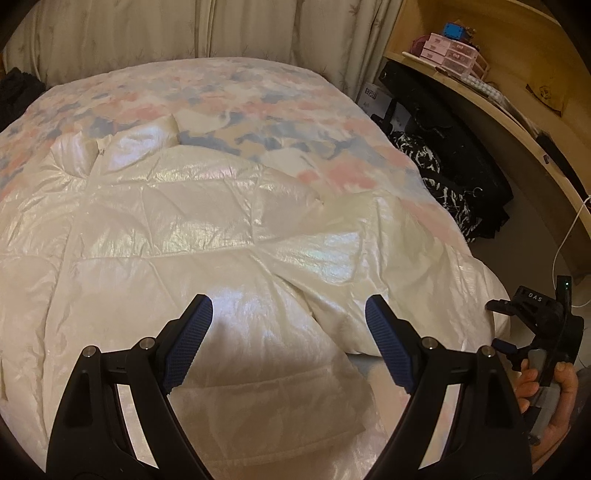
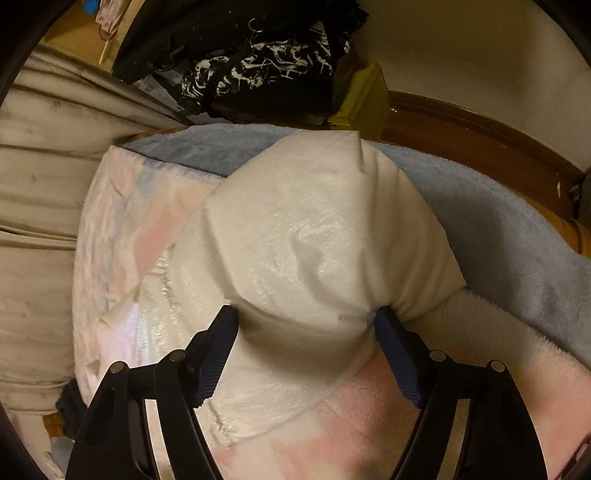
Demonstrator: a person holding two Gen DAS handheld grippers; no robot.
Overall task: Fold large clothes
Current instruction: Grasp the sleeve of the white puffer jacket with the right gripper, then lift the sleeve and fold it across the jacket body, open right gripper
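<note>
So the big shiny white puffer jacket [image 1: 192, 221] is spread flat over most of the bed, lying on a pastel pink-and-blue blanket [image 1: 258, 96]; its collar end points toward the cream curtains [image 1: 184, 29] at the far side. The left gripper [image 1: 290, 332] hovers above the near part of the jacket with its blue-padded jaws wide apart, nothing between them. The right gripper [image 2: 306, 332] is at the bed's right edge — a puffy fold of the jacket [image 2: 314, 229] bulges up between its fingers, both pads pressing into the fabric, so it looks clamped on the jacket even though the jaws stand fairly far apart; you can see that gripper and the hand [image 1: 550, 398] holding it from the left wrist view too. Right of the bed it's cluttered: a dark pile of clothes [image 1: 443, 147] with black-and-white print sits in the narrow gap by a wooden desk [image 1: 524, 122]; pink little drawers [image 1: 448, 51] on top.
</note>
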